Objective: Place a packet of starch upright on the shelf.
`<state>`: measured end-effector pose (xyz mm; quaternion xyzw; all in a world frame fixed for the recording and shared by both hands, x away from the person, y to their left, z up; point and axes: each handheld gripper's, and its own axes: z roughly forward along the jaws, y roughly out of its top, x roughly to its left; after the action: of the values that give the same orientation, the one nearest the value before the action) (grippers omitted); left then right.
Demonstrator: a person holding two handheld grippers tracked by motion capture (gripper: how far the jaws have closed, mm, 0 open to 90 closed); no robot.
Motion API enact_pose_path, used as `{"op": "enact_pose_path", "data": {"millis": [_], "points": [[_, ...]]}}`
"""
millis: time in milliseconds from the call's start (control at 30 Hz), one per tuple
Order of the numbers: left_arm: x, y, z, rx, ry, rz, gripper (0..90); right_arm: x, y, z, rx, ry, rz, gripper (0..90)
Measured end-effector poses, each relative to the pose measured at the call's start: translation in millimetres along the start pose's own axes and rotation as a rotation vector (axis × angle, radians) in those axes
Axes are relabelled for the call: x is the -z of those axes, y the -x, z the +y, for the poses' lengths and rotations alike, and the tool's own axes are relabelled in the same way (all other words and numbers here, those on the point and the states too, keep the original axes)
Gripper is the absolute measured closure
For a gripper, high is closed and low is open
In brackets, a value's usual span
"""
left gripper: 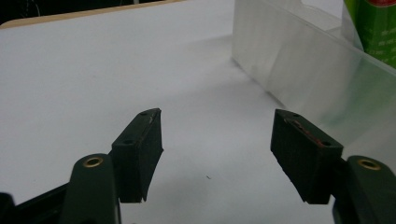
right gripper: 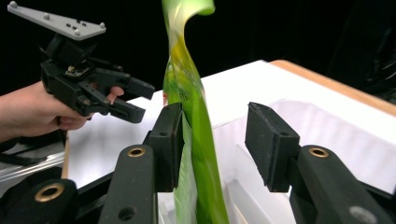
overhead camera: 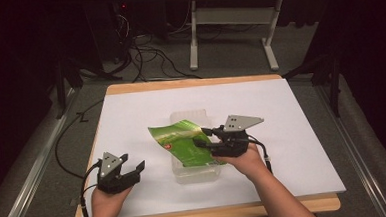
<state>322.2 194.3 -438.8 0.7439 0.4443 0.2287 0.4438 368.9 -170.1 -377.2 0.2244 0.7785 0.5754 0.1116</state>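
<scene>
1. The green glossy plastic packet [overhead camera: 182, 141] lies tilted across the clear rectangular plastic container [overhead camera: 197, 172], its upper left corner reaching out past the container's left wall over the white sheet
2. In the right gripper view the packet [right gripper: 196, 140] stands edge-on between the jaws; it touches the inner face of the jaw on that view's left, and a clear gap lies between it and the other jaw
3. The right hand-held gripper [overhead camera: 207, 139] has its jaws spread fairly wide around the packet's right edge, not closed on it; it sits above the container's right side, with the person's right hand [overhead camera: 244, 161] behind it
4. The left hand-held gripper [overhead camera: 134, 167] is wide apart and holds nothing; it sits near the front left of the white surface [overhead camera: 292, 133], well apart from the packet, held by the left hand [overhead camera: 108, 198]
5. In the left gripper view the two black pads [left gripper: 140, 149] frame bare white sheet, and the container's translucent long wall [left gripper: 299, 70] runs along that view's right side, near the right-hand jaw but not touching it
6. The container [right gripper: 327, 135] sits near the middle of the surface, with open white sheet on every side
7. The wooden board edge [overhead camera: 194, 83] frames the sheet at the far side, and its front edge runs just behind the left hand
8. Beyond the surface, black cables [overhead camera: 148, 56] lie on the floor by a white frame's legs [overhead camera: 194, 48]
</scene>
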Motion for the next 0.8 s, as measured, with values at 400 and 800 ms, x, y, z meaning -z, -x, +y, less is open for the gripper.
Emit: {"op": "enact_pose_path", "data": {"millis": [400, 800], "points": [[-4.8, 10.9, 1.7, 0.022, 0.002, -0.039, 41.9, 46.7, -4.7, -7.8, -0.015, 0.032, -0.143, 57.9], [-20.9, 45.4, 5.2, 0.013, 0.0, -0.108, 86.3, 55.1, -8.2, -42.6, -0.085, -0.114, -0.228, 81.6]]}}
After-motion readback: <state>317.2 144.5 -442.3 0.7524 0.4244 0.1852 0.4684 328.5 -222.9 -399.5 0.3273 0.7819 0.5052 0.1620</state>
